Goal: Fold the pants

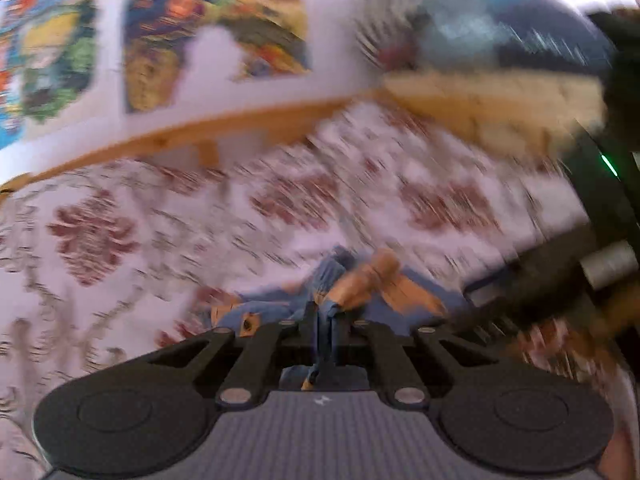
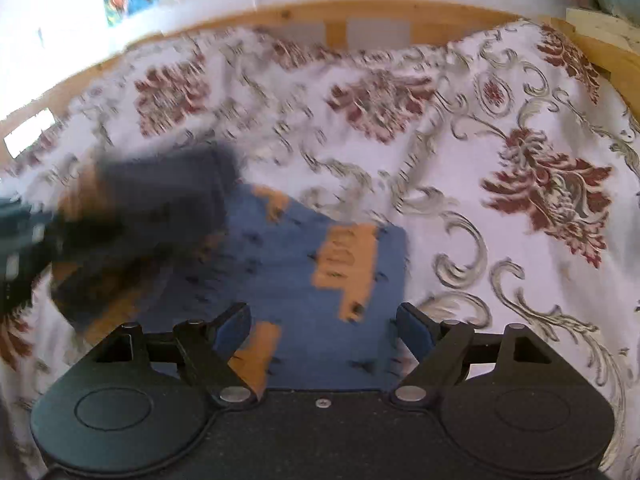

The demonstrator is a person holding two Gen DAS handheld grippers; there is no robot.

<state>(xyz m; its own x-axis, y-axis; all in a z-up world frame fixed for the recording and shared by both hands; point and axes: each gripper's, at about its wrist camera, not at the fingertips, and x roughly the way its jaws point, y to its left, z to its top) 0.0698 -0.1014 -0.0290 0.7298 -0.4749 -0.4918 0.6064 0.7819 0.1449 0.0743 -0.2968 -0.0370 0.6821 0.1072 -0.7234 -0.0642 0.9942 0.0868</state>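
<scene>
Mid-fold on the bed (image 2: 460,92): your left tongs (image 1: 325,322) pinched the pants (image 2: 304,256); your right tongs (image 2: 322,326) gaped empty, needing an edge.

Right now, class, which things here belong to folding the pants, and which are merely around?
Belong to the job:
pants
left claw, shut on the pants
right claw, open

Merely around:
patterned bedspread
wooden bed frame
wall pictures

Pants (image 2: 296,256): blue, orange patches, small dark marks. Bedspread (image 2: 460,128) at 12 o'clock: white, dark-red floral motifs, grey scrolls. Grippers black.
</scene>
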